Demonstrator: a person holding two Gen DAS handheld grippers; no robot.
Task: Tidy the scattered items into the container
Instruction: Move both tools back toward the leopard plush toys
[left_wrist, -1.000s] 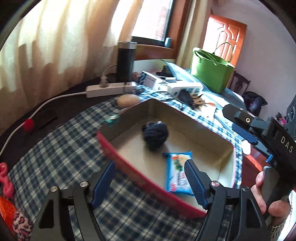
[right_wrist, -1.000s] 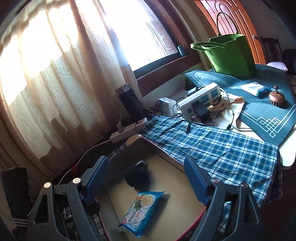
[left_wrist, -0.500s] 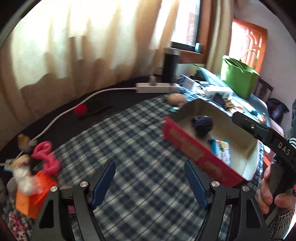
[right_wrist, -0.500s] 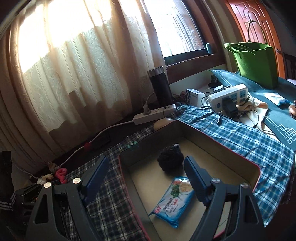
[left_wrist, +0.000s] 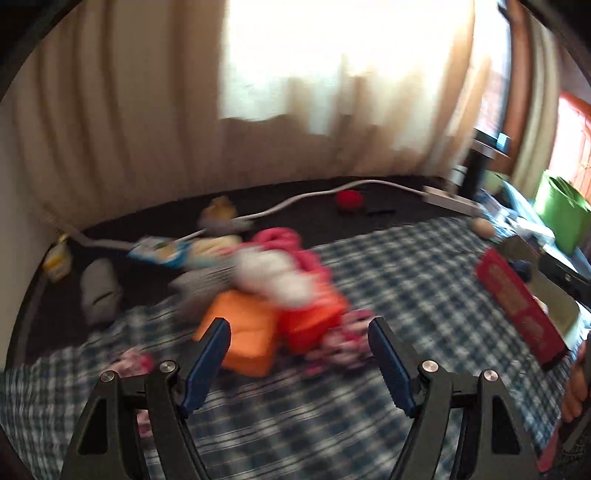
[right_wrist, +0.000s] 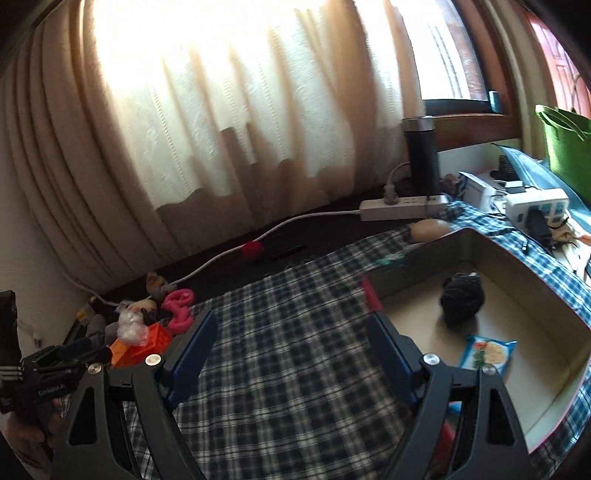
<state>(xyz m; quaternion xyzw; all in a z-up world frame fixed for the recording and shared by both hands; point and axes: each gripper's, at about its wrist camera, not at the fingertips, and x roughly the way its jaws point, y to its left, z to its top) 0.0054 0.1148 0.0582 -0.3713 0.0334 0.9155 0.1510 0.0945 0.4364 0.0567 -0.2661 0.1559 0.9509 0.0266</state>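
Right wrist view, power strip (right_wrist: 400, 208), flask (right_wrist: 421, 155), curtain (right_wrist: 221, 110)

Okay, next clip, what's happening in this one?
A person is tidying a checked tablecloth with a handheld gripper in each hand. Both the left gripper and right gripper are open and empty. The red-sided box already holds a dark yarn ball and a blue snack packet. The left gripper faces the blurry pile of leftover items, including orange blocks and a pink toy, none grasped yet.
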